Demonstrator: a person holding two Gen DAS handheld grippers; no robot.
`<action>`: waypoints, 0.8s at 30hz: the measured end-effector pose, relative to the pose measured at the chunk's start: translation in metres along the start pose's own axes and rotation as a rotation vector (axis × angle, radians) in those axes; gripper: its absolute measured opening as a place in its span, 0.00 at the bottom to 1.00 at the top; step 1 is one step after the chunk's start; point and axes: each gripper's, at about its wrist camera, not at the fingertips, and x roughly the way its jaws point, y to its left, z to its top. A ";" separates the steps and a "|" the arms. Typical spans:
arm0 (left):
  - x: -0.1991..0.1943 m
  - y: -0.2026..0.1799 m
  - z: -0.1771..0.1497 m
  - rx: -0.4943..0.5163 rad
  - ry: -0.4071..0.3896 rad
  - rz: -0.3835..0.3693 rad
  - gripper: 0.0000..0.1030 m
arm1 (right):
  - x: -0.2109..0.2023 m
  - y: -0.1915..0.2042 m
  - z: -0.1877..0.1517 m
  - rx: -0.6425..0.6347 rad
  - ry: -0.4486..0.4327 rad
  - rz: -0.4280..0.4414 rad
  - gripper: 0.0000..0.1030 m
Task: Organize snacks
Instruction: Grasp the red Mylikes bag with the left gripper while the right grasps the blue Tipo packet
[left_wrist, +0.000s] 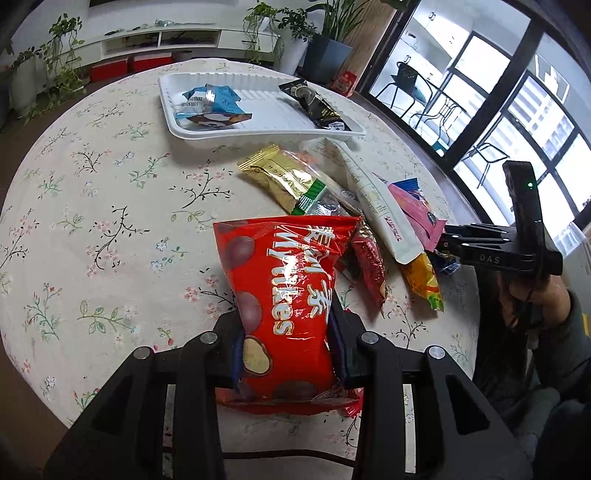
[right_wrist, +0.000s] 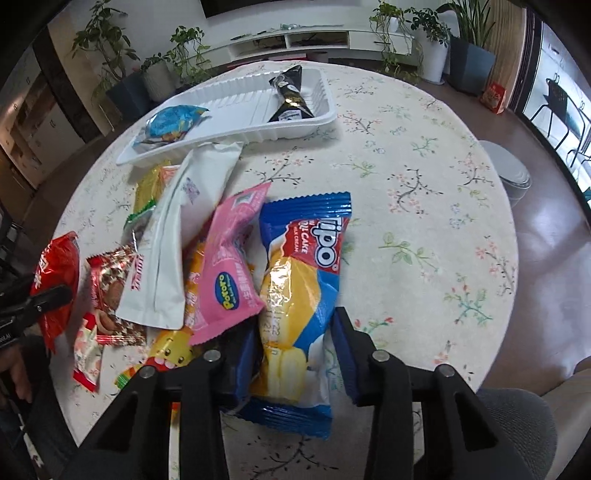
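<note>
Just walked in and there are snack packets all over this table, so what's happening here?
A person with a gripper in each hand is sorting snacks into a white tray. The left gripper is clamped on a red Mylikes bag. The right gripper has its fingers either side of a blue Tipo cake packet, though the right finger looks slightly apart from it. Already in the tray are a light blue packet and a black packet. The remaining snacks lie piled on the floral tablecloth.
</note>
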 end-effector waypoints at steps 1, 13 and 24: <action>0.001 -0.001 0.000 0.000 0.000 0.000 0.32 | 0.000 0.001 0.001 -0.007 -0.001 -0.018 0.40; 0.002 0.002 0.000 -0.011 -0.007 0.006 0.32 | -0.003 0.000 -0.004 -0.079 -0.038 -0.049 0.32; -0.006 0.006 -0.001 -0.035 -0.047 0.008 0.32 | -0.031 -0.027 -0.007 0.024 -0.086 -0.005 0.29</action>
